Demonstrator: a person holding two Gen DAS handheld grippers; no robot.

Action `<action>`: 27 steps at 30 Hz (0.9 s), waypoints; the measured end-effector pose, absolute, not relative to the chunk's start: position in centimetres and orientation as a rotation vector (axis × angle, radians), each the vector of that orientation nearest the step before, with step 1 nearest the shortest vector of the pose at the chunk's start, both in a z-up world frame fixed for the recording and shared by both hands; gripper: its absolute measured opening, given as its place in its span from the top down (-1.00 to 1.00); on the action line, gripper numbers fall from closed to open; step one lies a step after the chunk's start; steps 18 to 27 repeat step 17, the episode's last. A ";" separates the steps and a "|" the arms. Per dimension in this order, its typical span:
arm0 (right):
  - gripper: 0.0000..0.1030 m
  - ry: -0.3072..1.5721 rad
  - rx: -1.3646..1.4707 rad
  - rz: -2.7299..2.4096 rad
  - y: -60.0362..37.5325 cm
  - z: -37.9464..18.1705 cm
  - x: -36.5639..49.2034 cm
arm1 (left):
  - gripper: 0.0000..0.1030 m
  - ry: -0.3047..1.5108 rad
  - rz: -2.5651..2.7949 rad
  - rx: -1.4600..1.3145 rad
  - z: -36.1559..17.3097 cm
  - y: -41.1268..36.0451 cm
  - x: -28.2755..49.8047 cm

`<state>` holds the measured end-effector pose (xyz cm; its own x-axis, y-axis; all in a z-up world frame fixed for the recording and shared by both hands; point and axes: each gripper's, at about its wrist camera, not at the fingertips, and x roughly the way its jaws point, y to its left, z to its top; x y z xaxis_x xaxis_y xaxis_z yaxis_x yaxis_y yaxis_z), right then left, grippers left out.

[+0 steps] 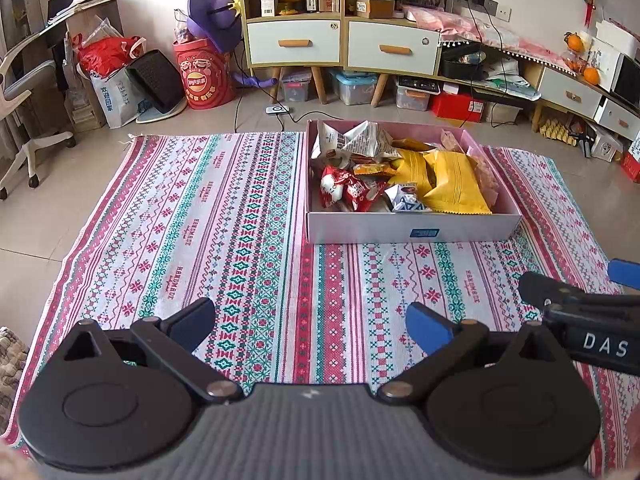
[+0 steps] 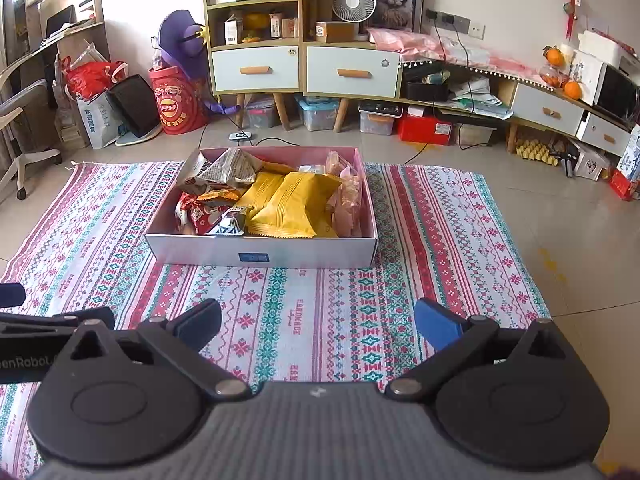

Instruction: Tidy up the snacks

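A shallow pink and white box (image 1: 412, 232) (image 2: 260, 254) sits on a patterned cloth and holds many snack packs: yellow bags (image 1: 452, 184) (image 2: 288, 204), red packs (image 1: 344, 188) (image 2: 196, 210), newsprint-patterned bags (image 1: 356, 140) (image 2: 230, 168) and pale pink packs (image 2: 346, 196). My left gripper (image 1: 310, 322) is open and empty, hovering over the cloth in front of the box. My right gripper (image 2: 318, 322) is open and empty, also in front of the box. The right gripper shows at the right edge of the left wrist view (image 1: 580, 300).
The woven patterned cloth (image 1: 224, 216) (image 2: 432, 240) lies on a tiled floor. Behind stand cabinets with drawers (image 1: 296, 42) (image 2: 352, 72), a red bucket (image 1: 206, 76), storage bins (image 1: 354, 88), bags and an office chair (image 1: 24, 128) at left.
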<state>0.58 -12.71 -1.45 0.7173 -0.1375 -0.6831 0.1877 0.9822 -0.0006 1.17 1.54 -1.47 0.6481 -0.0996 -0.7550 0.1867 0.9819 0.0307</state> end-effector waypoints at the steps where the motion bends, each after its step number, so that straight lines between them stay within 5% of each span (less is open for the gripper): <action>1: -1.00 0.749 0.071 -0.179 -12.7 -1.5 0.6 | -1.00 0.854 -0.163 0.109 -1.5 1.6 1.2; 27: -1.00 0.751 0.066 -0.182 -12.7 -1.7 0.7 | -1.00 0.887 -0.169 0.112 -2.5 1.4 1.3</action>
